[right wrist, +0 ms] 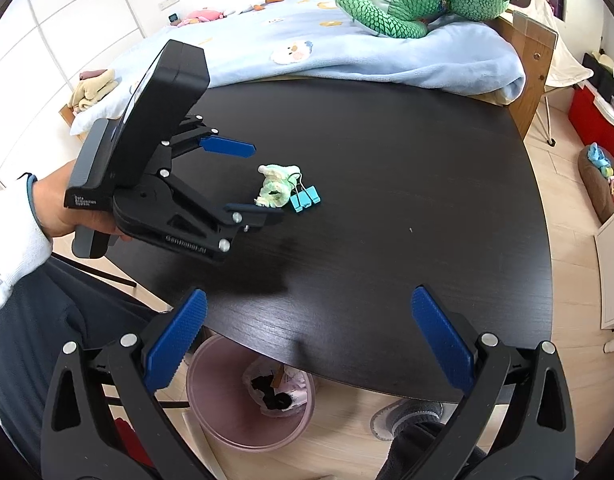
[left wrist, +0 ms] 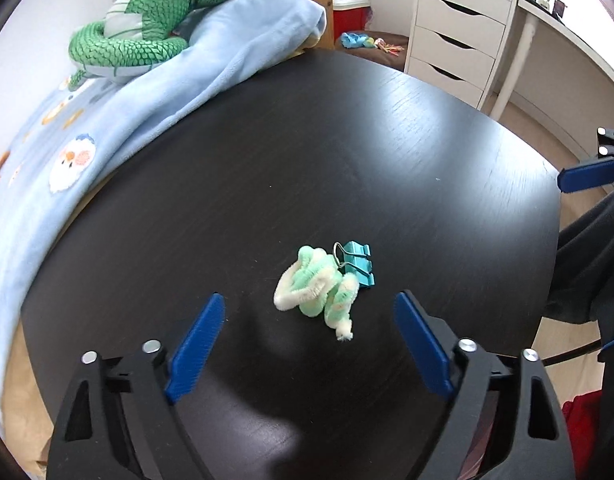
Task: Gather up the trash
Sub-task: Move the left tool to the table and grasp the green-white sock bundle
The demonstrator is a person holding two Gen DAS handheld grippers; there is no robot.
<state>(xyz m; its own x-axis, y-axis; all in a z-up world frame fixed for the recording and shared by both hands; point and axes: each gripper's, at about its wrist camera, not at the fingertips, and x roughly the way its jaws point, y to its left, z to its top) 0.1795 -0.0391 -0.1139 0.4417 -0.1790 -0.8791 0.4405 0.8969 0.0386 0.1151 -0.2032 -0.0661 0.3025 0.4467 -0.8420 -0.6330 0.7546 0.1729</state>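
Observation:
A crumpled green and white fuzzy pipe cleaner (left wrist: 317, 286) lies on the black round table (left wrist: 307, 152), touching a teal binder clip (left wrist: 357, 262). My left gripper (left wrist: 309, 344) is open and empty, just short of the pipe cleaner, fingers wide on either side. In the right wrist view the pipe cleaner (right wrist: 275, 186), the clip (right wrist: 305, 199) and the left gripper (right wrist: 263, 180) show at centre left. My right gripper (right wrist: 309, 338) is open and empty over the table's near edge. A pink trash bin (right wrist: 243, 396) with some trash inside stands on the floor below that edge.
A light blue blanket (left wrist: 155, 92) with a green plush lizard (left wrist: 155, 20) lies along the table's far side. A white drawer unit (left wrist: 459, 20) and a red box (left wrist: 347, 20) stand beyond. The person's legs and a grey slipper (right wrist: 407, 416) are near the bin.

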